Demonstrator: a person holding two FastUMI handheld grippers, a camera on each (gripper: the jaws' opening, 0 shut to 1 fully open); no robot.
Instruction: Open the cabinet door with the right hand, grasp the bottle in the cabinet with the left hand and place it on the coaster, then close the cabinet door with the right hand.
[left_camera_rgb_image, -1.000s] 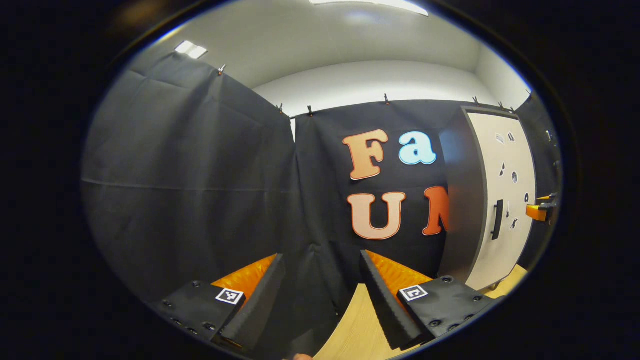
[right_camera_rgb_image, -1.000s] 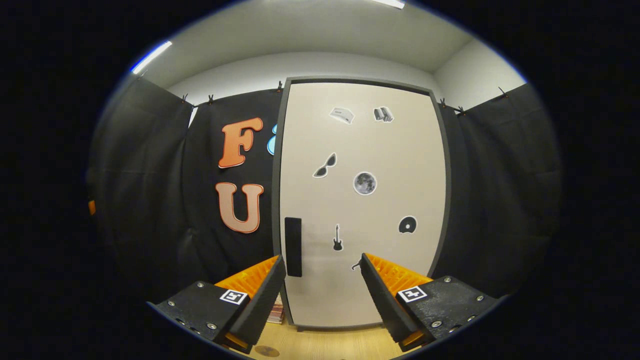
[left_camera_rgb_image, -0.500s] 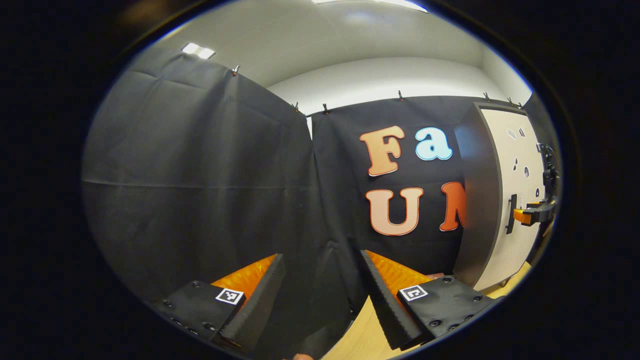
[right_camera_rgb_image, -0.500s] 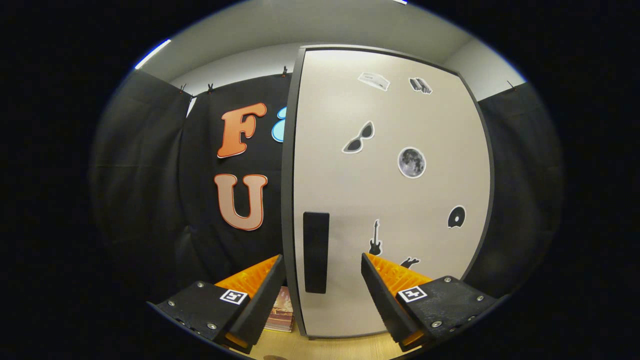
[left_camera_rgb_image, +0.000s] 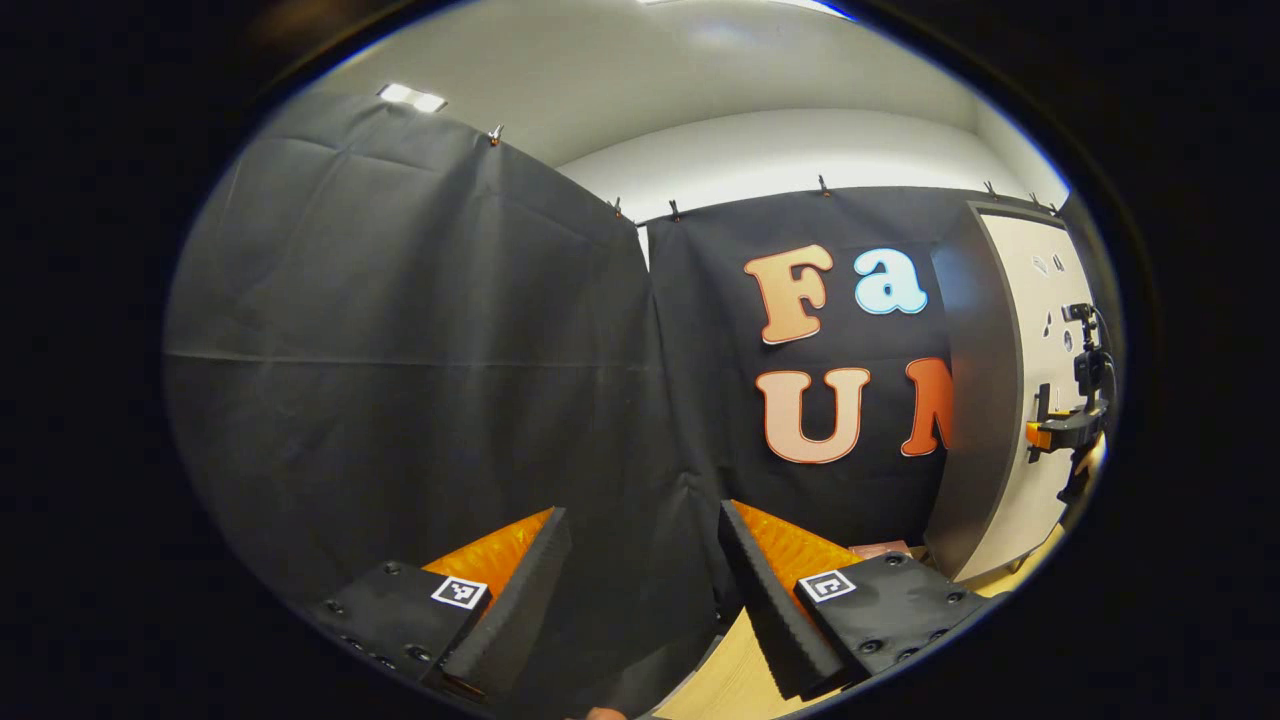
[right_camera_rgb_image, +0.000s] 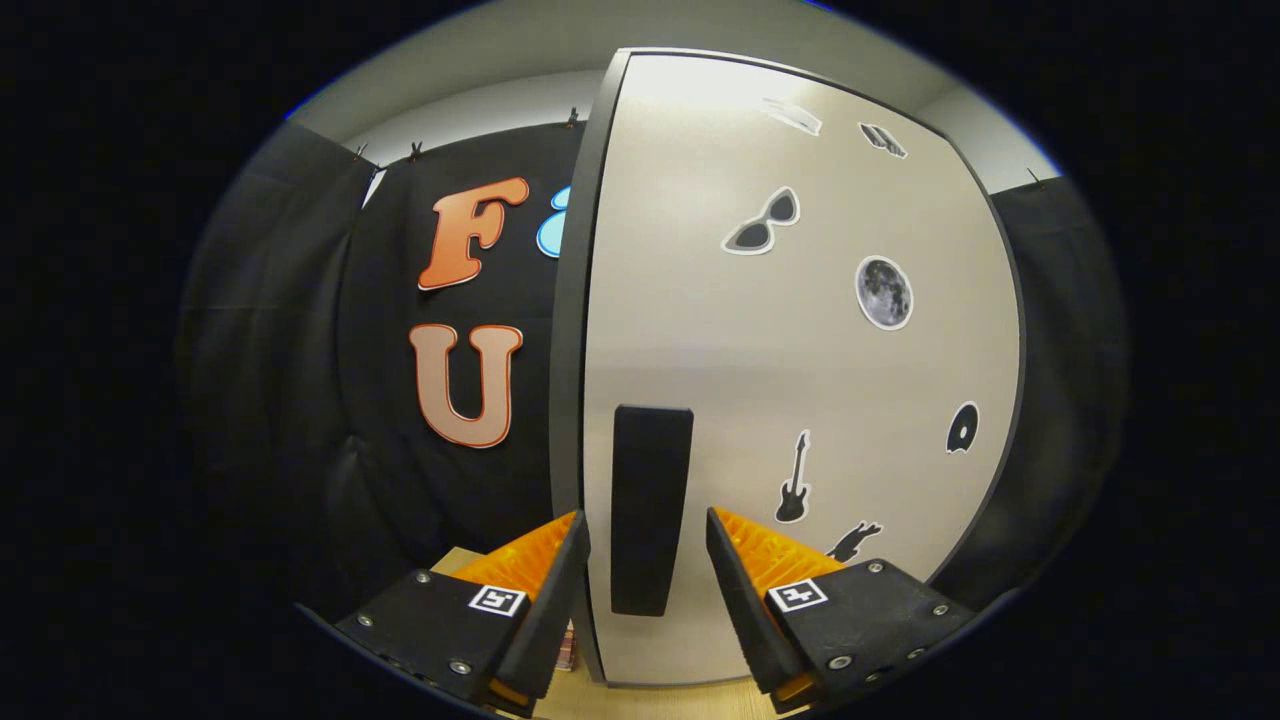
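In the right gripper view, the right gripper (right_camera_rgb_image: 645, 545) is held with its fingers parted, and nothing is gripped. The tall black rectangular handle (right_camera_rgb_image: 650, 505) of the cabinet door is framed between the two fingers, apparently just ahead of the tips; contact cannot be confirmed. Compared with half a second ago, the handle is seen larger and more centred in the gap, and the finger gap is slightly narrower. It is judged that the approach is nearly complete and that closing on the handle is the next requirement.

The flat beige cabinet door with a dark grey edge (right_camera_rgb_image: 800, 380) is closed. The bottle is presumably behind it. Black-and-white stickers are fixed to the door: sunglasses, a moon, a guitar and a disc. No readable brand or label is found.

In the left gripper view, the left gripper (left_camera_rgb_image: 640, 580) is held open and empty, aimed at the black cloth wall, above the pale wooden table top (left_camera_rgb_image: 735, 675). Since a second ago, this view has swung leftward, so the cabinet is seen nearer the right edge. Farther off, at that edge, the right gripper (left_camera_rgb_image: 1040, 435) is seen at the door. The coaster cannot be identified.
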